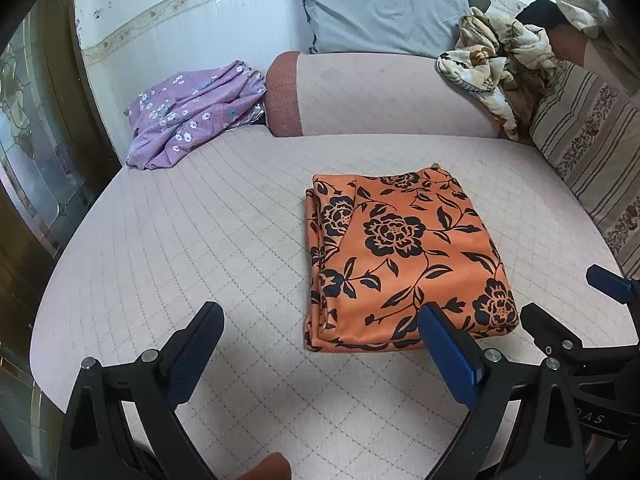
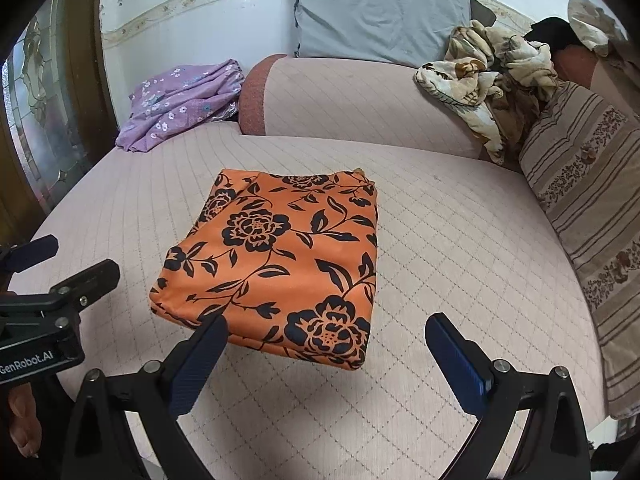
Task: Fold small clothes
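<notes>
- Far left: a crumpled purple floral garment lies unfolded on the pale quilted bed cover, hard against the tiled wall and well apart from both tools. By the look of it, this piece remains to be folded.
- Near left: the left gripper hangs above the bed cover with its jaws spread wide and nothing between them. Its right-hand pad sits just in front of the near edge of the folded cloth; whether it touches cannot be told.
- Centre: the orange cloth with black flowers rests on the bed cover as a tidy rectangle, layered edges showing along its left side. Judged from its shape, this fold is finished or nearly so.
- Near right: the right gripper is likewise wide open and empty, poised over the cloth's near edge.
- Far right: a rumpled cream patterned fabric is heaped on the bolster, beside a striped cushion, below a grey pillow. Whether it belongs to the task is unclear.
</notes>
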Demonstrator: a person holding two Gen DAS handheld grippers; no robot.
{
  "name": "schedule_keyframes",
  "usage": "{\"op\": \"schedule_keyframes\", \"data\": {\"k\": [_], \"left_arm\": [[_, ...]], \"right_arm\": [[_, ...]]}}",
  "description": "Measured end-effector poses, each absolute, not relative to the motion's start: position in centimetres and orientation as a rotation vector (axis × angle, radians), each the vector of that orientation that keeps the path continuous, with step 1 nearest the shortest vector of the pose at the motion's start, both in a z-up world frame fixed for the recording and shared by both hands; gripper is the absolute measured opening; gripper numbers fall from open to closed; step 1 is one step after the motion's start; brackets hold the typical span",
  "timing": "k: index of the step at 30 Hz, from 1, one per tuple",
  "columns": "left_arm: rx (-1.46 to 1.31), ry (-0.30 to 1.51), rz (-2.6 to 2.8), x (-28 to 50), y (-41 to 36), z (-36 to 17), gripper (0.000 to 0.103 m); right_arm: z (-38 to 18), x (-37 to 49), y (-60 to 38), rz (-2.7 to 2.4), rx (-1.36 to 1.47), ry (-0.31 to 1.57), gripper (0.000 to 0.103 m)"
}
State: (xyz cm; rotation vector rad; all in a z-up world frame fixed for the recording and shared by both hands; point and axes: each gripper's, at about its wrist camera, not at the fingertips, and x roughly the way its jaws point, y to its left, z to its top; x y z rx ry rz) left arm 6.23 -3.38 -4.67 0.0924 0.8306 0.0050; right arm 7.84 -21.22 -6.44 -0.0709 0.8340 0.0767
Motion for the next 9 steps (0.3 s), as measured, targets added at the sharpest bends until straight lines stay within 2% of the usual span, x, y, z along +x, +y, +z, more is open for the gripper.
{"op": "schedule_keyframes", "data": {"k": [9], "left_arm": [[0.090, 0.809, 0.017, 7.5, -3.5, -4.9, 0.098]], "right_arm": [[-6.9, 9.1, -21.3, 0.078, -0.072, 0.840, 0.100]]}}
